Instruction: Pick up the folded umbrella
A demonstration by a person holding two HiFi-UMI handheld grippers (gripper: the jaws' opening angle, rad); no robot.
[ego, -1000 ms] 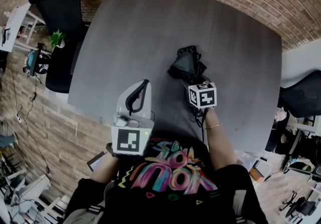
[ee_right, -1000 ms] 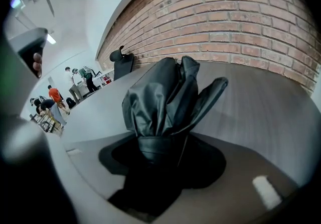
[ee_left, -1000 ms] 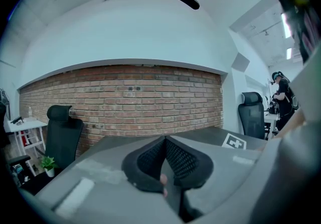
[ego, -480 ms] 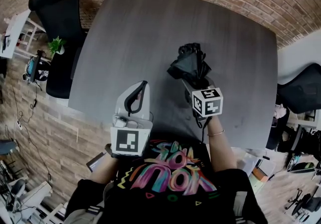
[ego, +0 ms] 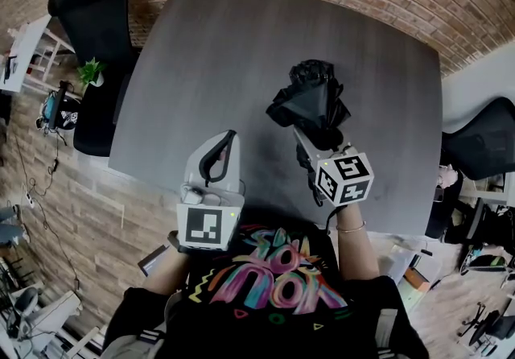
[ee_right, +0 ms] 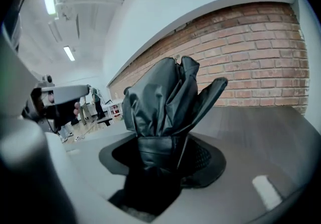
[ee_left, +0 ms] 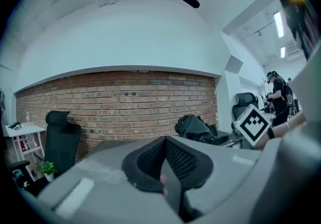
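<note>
The folded black umbrella (ego: 310, 104) is held over the grey table (ego: 201, 51), its crumpled canopy pointing away from me. My right gripper (ego: 311, 145) is shut on its strapped lower part, and in the right gripper view the umbrella (ee_right: 165, 100) fills the space between the jaws of that gripper (ee_right: 159, 160). My left gripper (ego: 228, 138) hangs over the table's near edge, to the left of the umbrella, its pads together with nothing between them. From the left gripper view the umbrella (ee_left: 197, 128) shows beyond the left gripper (ee_left: 164, 151).
A black office chair (ego: 90, 3) stands off the table's far left corner, with a small green plant (ego: 90, 65) beside it. Another dark chair (ego: 483, 152) sits at the right. A brick wall (ee_left: 125, 97) runs behind the table.
My right gripper has risen with the umbrella, which now looks larger and stands clear of the tabletop. The left gripper has stayed where it was.
</note>
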